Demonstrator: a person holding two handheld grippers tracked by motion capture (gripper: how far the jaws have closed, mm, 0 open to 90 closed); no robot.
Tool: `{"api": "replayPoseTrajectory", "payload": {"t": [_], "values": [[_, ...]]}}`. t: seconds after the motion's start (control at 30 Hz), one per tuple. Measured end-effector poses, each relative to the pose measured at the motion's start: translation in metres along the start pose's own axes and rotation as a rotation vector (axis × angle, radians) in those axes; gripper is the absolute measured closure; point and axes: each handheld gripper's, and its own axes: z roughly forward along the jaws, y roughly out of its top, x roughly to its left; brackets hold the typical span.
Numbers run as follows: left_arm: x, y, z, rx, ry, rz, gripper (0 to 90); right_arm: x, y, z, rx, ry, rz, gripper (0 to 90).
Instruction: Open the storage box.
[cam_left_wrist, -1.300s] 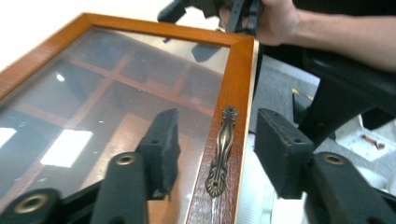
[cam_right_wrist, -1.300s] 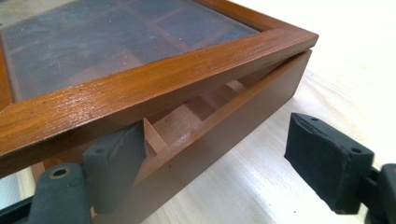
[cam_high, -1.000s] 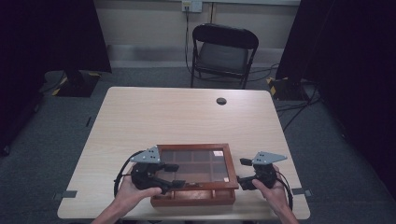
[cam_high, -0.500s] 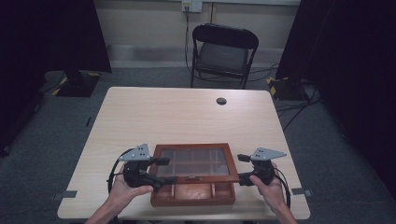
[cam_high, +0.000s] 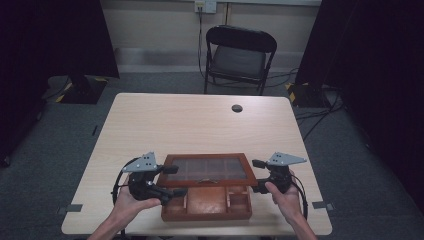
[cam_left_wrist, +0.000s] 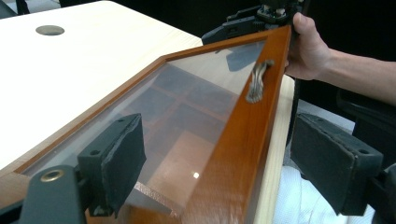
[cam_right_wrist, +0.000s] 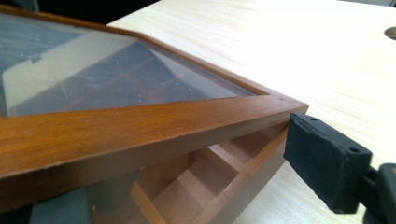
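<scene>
A wooden compartment box (cam_high: 205, 210) sits at the table's near edge, its glass-paned lid (cam_high: 210, 169) tilted up at the front. My left gripper (cam_high: 172, 181) is at the lid's front left corner. In the left gripper view its jaws (cam_left_wrist: 224, 163) stand wide and have just been opening; the lid's front rail (cam_left_wrist: 243, 140) with the metal handle (cam_left_wrist: 258, 80) runs between the pads, untouched. My right gripper (cam_high: 256, 176) is at the lid's right edge. Its jaws (cam_right_wrist: 217, 182) have just closed slightly. One jaw lies under the side rail (cam_right_wrist: 140, 126); the other pad (cam_right_wrist: 327, 163) stands beside the corner.
The light wooden table (cam_high: 200, 125) has a round cable hole (cam_high: 237, 108) toward its far side. A black folding chair (cam_high: 240, 55) stands beyond the table. Dark curtains hang on both sides, and cables lie on the floor at the right.
The lid's front edge has risen, exposing the compartments beneath. The left gripper has drawn back to the left and its jaws have spread. The right hand has hardly moved.
</scene>
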Motion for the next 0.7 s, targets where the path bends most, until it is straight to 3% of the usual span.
{"api": "replayPoseTrajectory", "payload": {"t": [0.2,0.3,0.43,0.7], "values": [[0.0015,-0.0028,-0.0008,-0.003,0.035,0.014,17.5,-0.0002,0.0037,-0.0014,-0.005,-0.005,0.008,21.2],[0.0008,-0.0028,-0.0016,-0.014,0.045,0.013,18.3,-0.0013,0.0052,-0.0011,-0.018,-0.003,0.042,20.7],[0.0029,-0.0042,-0.0018,-0.023,0.08,0.027,21.8,-0.0015,0.0062,-0.0024,-0.016,-0.011,0.039,21.1],[0.0102,-0.0069,-0.0011,-0.027,0.105,0.028,24.0,-0.004,0.0103,-0.0044,-0.011,-0.01,0.046,24.8]]}}
